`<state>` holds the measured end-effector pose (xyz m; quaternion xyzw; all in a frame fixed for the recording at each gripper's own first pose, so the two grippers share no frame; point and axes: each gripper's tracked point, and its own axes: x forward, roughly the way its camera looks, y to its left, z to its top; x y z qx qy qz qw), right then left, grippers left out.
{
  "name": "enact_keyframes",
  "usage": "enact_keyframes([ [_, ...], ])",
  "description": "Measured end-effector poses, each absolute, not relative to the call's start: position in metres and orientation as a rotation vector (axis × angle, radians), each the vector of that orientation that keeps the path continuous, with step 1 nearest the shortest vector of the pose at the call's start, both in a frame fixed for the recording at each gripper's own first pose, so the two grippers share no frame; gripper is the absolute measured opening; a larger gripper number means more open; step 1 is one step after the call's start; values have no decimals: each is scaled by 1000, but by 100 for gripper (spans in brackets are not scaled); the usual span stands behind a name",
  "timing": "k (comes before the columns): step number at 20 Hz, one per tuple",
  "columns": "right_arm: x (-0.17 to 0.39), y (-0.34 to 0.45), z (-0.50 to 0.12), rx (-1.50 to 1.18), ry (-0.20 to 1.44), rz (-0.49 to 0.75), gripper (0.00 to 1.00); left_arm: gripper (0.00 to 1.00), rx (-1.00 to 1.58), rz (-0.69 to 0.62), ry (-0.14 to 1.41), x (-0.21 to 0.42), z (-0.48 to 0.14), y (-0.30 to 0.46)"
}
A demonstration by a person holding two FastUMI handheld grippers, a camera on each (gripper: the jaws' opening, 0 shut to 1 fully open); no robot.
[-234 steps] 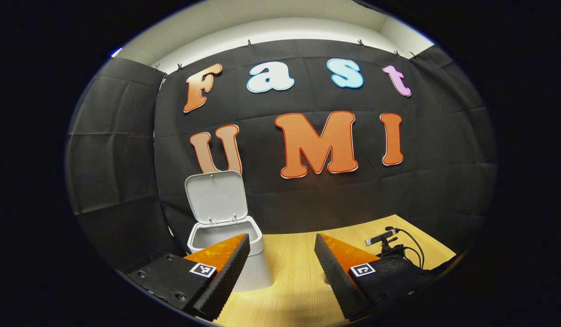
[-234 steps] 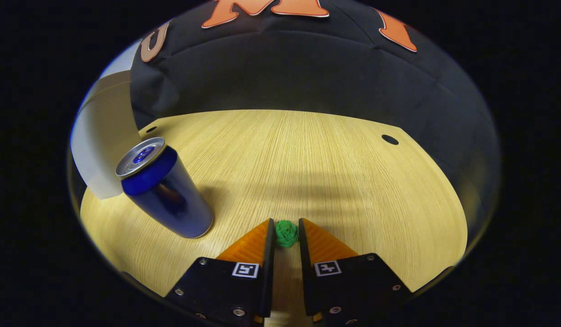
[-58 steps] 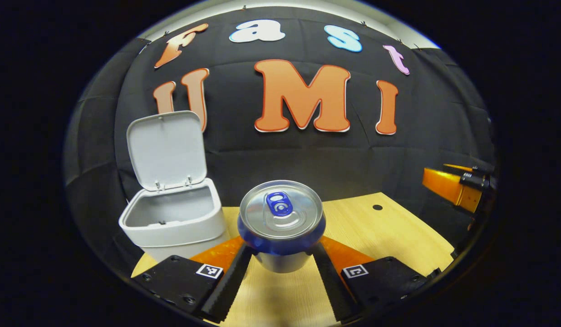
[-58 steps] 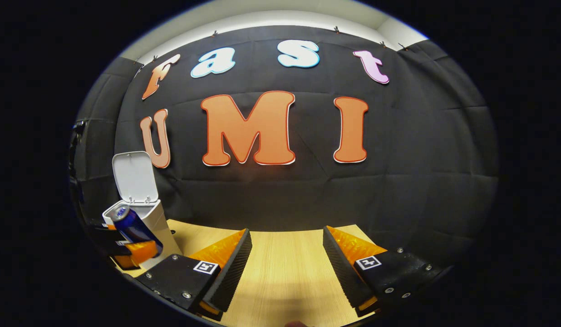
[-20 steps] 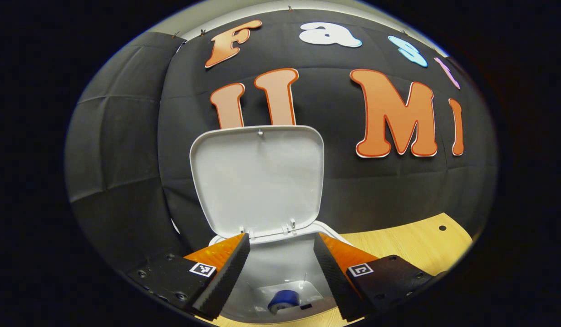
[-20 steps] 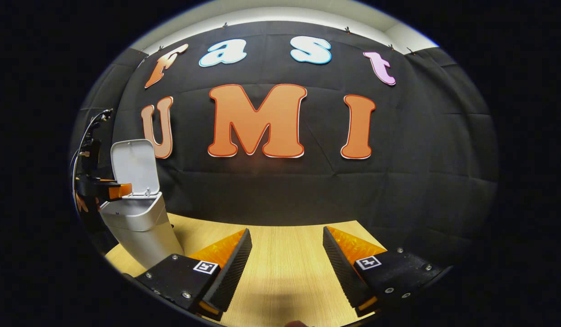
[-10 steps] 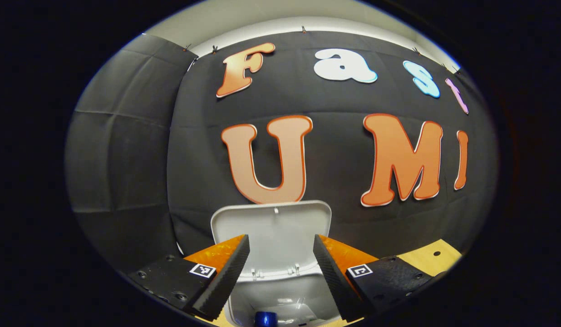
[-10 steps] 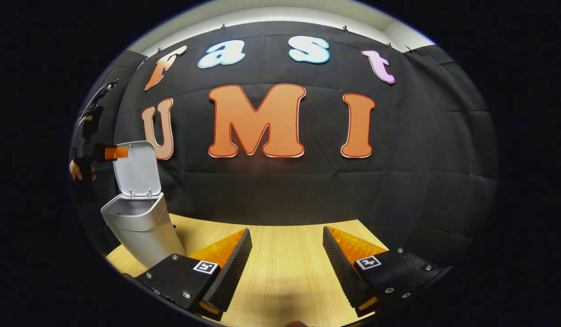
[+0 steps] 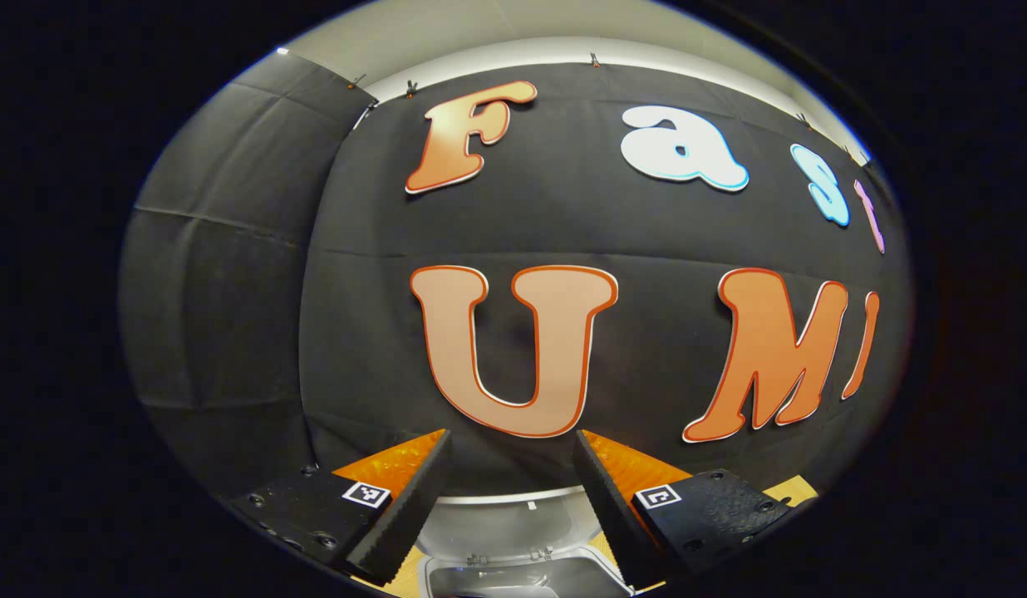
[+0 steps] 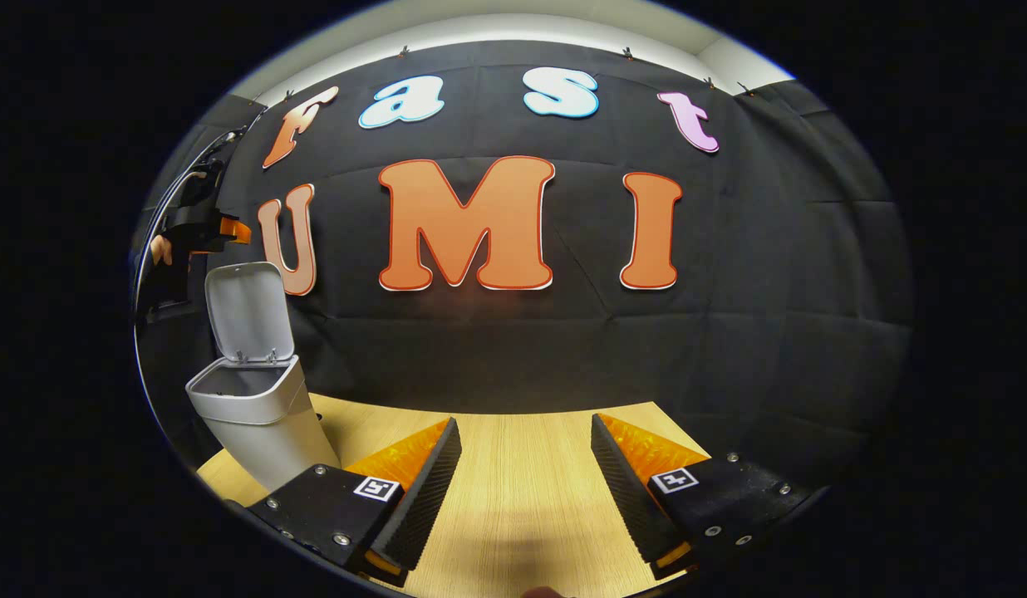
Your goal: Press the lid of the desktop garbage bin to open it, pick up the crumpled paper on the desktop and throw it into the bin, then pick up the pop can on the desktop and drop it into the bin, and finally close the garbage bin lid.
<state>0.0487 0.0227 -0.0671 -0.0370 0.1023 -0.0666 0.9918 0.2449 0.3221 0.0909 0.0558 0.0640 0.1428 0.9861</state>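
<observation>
Above the bin [image 10: 256, 415], the left gripper [image 9: 513, 490] hung with its jaws wide and nothing between them, the raised lid [image 9: 505, 519] just under its fingertips. The bin stood at the counter's [image 10: 513, 498] far left edge against the wall, its lid upright. Right of the bin, the right gripper [image 10: 522, 482] hovered low over the counter, wide apart and empty.

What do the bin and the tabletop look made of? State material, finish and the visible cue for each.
Bin: likely moulded plastic, pale grey and matte; its walls are smooth and seamless, the corners rounded, and the raised lid has small moulded hinge tabs.
Tabletop: wood or wood-look laminate, light yellow with fine straight grain lines and low sheen; which one cannot be told.
</observation>
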Motion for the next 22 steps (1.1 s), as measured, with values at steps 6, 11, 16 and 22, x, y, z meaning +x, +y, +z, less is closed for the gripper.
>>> enact_keyframes([
  [6,49,17,-67,-76,202,-144,94,92,128,312,251,268,52,340],
  [11,50,14,-68,-71,208,-142,94,92,62,286,301,259,40,334],
  [16,53,19,-72,-66,215,-120,94,94,39,239,396,217,2,307],
  [22,56,22,-76,-64,225,-94,94,94,94,231,455,158,-50,286],
])
